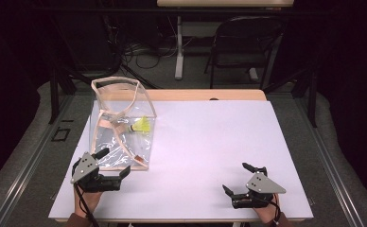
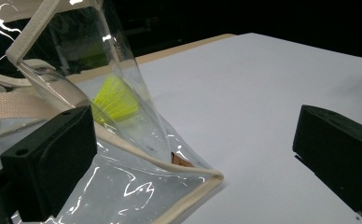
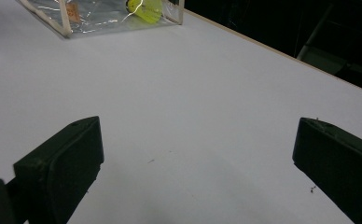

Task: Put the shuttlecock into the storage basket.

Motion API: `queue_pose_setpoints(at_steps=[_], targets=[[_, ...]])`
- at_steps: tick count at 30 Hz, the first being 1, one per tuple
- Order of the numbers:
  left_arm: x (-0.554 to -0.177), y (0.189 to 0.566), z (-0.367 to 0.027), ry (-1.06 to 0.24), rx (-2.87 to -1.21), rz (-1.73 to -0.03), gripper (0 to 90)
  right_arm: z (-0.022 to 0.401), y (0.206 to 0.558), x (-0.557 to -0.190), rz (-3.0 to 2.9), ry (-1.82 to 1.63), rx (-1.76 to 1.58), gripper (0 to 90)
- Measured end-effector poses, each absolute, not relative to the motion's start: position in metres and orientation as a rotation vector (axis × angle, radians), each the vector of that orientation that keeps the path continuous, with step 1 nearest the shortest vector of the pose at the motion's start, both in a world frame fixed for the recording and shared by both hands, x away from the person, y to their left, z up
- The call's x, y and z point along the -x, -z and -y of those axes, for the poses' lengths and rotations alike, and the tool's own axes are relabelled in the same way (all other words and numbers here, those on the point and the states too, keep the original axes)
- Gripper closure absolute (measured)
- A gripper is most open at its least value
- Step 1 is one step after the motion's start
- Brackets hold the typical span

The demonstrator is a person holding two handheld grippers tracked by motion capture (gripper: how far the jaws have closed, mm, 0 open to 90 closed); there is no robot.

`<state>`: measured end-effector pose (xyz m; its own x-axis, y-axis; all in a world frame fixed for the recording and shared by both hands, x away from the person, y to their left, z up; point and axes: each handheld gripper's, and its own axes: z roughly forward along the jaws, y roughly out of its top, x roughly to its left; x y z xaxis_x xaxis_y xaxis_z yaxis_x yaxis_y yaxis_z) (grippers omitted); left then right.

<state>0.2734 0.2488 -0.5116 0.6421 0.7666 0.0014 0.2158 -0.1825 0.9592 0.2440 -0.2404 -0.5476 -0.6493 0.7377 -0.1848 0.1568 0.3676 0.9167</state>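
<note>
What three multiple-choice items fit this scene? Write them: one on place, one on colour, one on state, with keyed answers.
1. Where does the clear bag stand on the white table?
A. near right corner
B. left side
C. far right edge

2. What colour is the shuttlecock inside the bag?
A. red
B. blue
C. yellow-green

3. How do the right tongs stand?
A. open, holding nothing
B. shut on the bag
C. shut on the shuttlecock

Answers: 1 B, the high view shows the bag at the left, by the left tongs. 2 C, its skirt shows yellow-green through the plastic. 3 A, the right gripper view shows the jaws wide apart over bare table.
</note>
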Motion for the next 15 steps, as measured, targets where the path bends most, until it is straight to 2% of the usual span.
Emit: queue_pose_setpoints(at_steps=[15], targets=[[-0.257, 0.534, -0.248, -0.604, -1.757, -0.778, 0.0, 0.240, 0.548, -0.244, -2.043, -1.279, -0.771, 1.3]])
